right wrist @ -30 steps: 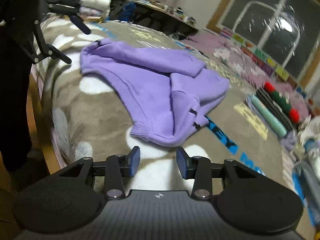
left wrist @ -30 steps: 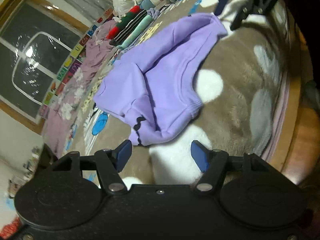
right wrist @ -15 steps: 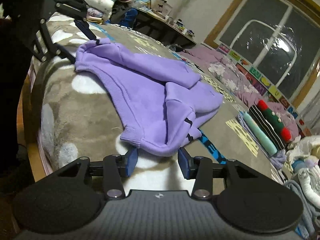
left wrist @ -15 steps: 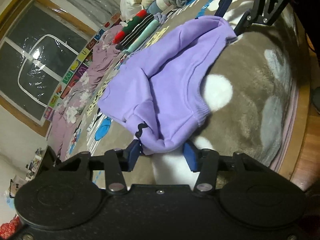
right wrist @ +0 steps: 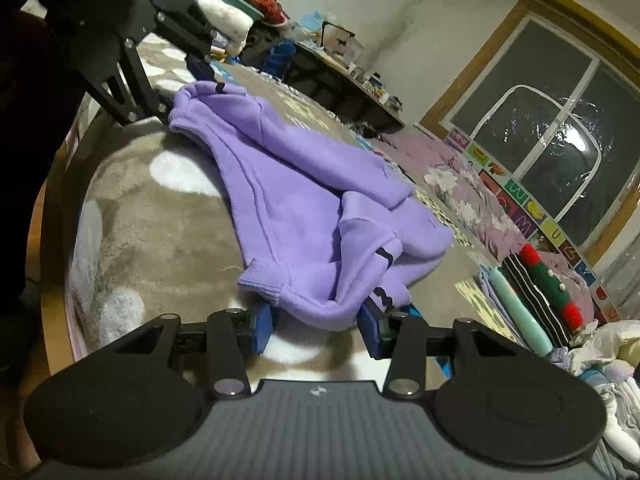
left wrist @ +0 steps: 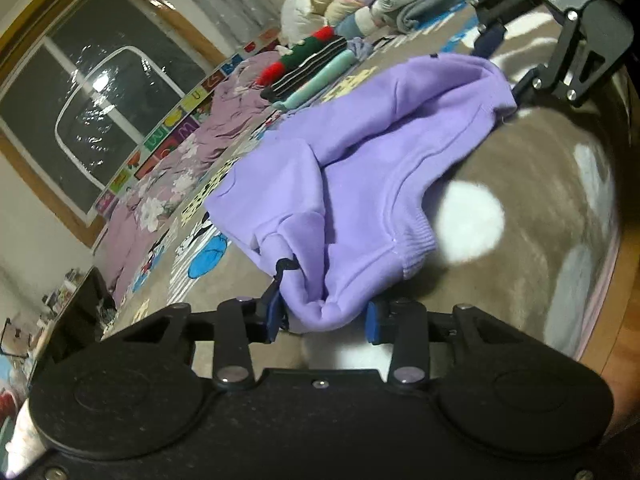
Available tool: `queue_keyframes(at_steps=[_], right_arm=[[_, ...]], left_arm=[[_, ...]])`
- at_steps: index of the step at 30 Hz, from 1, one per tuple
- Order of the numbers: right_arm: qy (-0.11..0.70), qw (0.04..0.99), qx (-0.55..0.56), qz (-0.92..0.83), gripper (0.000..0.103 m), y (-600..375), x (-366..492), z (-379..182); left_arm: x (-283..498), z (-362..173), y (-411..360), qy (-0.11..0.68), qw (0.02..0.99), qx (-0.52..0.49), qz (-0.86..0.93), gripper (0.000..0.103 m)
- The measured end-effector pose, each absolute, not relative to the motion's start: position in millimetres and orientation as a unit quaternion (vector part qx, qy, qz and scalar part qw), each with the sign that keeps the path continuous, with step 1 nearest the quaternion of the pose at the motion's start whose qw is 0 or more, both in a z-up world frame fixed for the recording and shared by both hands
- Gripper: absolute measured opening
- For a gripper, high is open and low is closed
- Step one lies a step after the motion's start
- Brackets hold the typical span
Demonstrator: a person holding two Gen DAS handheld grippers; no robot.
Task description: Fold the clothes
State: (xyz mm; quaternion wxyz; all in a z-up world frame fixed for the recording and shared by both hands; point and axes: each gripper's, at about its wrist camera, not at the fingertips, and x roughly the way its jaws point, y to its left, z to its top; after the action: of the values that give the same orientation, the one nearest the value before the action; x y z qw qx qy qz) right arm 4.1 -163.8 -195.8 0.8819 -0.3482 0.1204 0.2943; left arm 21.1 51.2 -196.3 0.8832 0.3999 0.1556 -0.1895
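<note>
**Desk:** So, which step did the frame catch?

**Photographer:** A purple sweatshirt [left wrist: 360, 168] lay rumpled on a grey-brown plush blanket [left wrist: 540, 184], one sleeve thrown across the body and not yet a neat fold. The left gripper [left wrist: 323, 318] straddled a bunched corner beside a ribbed cuff [left wrist: 416, 248]. Its blue fingers [left wrist: 273, 312] stood apart with cloth between them. The right gripper [right wrist: 316, 330] bracketed the opposite corner the same way, jaws parted and not visibly pinching. That pose fitted either a grasp about to close or a corner just let go.

**Desk:** And what would the next move have called for?

**Photographer:** By my reading, the garment needed spreading flat. Any grip had to catch every layer of that thick fleece, and both ends had to travel together so the cloth stayed square.

**Desk:** Was any writing legible?

**Photographer:** No brand showed on the sweatshirt, only black cord ends [left wrist: 285, 266] near the hem. Coloured alphabet tiles [left wrist: 176, 128] ran below the window, and "U", "M" and "W" could be made out. Blue lettering printed on the blanket was mostly covered. A small emblem [right wrist: 316, 391] on the right tool's body was too small to read. Folded clothes [left wrist: 308, 64] lay farther back.
</note>
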Motion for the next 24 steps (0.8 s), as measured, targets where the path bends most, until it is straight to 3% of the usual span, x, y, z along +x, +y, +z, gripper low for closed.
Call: queue_keyframes(at_steps=[7, 17, 24], right_arm=[[0.128, 0.882, -0.333, 0.308, 0.027, -162, 4, -191], [0.145, 0.872, -0.329, 0.331, 0.023, -170, -24, -170], [0.092, 0.891, -0.316, 0.313, 0.023, -179, -44, -134]], left_arm=[[27, -193, 46, 0.171, 0.895, 0.366, -0.187, 0.024], [-7, -167, 49, 0.173, 0.880, 0.385, -0.216, 0.020], [-11, -133, 64, 0.150, 0.910, 0.315, -0.225, 0.021]])
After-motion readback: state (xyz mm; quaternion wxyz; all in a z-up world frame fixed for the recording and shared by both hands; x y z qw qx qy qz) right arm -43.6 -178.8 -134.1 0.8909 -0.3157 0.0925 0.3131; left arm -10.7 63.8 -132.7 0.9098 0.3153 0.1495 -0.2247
